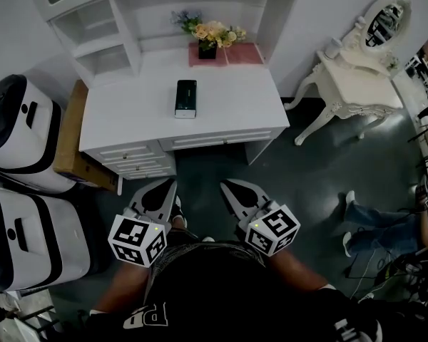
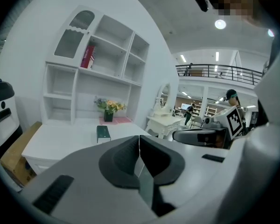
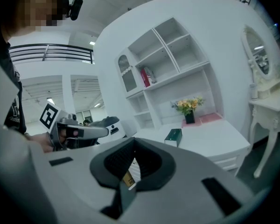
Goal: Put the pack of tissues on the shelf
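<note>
The pack of tissues (image 1: 186, 98) is a dark green box lying flat near the middle of the white desk (image 1: 242, 105); it also shows small in the left gripper view (image 2: 103, 134) and the right gripper view (image 3: 173, 136). Behind it rises the white shelf unit (image 1: 103, 30) with open compartments. My left gripper (image 1: 168, 184) and right gripper (image 1: 226, 184) hang side by side over the floor in front of the desk, close to my body and well short of the pack. Both have their jaws shut with nothing between them (image 2: 139, 137) (image 3: 133, 143).
A pot of flowers (image 1: 209, 37) stands on a pink mat (image 1: 242, 53) at the desk's back. A red book (image 2: 87, 57) leans in an upper compartment. A cardboard box (image 1: 70, 144) and white machines (image 1: 14, 130) crowd the left. A white vanity with an oval mirror (image 1: 360, 73) and a seated person (image 1: 385, 223) are on the right.
</note>
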The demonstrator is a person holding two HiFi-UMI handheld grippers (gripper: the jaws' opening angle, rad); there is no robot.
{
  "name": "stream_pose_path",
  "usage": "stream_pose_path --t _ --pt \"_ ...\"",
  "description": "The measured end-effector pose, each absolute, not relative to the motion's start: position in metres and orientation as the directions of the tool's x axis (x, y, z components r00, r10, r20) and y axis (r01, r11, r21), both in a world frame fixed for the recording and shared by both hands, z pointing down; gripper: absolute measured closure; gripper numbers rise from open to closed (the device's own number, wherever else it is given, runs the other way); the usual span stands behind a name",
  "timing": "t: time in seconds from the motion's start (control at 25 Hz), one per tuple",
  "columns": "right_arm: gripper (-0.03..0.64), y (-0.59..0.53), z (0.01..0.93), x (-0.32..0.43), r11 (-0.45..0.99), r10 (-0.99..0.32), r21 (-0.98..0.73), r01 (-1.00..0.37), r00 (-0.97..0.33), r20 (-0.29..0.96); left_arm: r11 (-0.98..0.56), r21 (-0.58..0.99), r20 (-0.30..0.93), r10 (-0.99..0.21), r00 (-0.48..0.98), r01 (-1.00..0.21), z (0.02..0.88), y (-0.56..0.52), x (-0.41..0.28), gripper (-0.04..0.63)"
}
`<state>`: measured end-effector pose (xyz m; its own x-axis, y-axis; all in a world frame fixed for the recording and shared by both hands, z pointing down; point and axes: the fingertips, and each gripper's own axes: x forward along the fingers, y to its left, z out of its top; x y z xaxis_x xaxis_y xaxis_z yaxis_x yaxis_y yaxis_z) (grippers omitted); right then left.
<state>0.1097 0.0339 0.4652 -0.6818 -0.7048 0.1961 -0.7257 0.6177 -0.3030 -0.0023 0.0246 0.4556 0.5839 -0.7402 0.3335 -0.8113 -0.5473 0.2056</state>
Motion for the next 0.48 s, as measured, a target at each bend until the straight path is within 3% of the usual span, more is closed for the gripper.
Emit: stream_pose_path --t 0.48 --pt "0.607 -0.04 0.481 0.078 0.605 -0.684 -0.313 -0.732 -0.679 0.266 -0.53 0.216 0.385 -0.726 0.57 -0.82 0.477 -0.051 -0.038 0.58"
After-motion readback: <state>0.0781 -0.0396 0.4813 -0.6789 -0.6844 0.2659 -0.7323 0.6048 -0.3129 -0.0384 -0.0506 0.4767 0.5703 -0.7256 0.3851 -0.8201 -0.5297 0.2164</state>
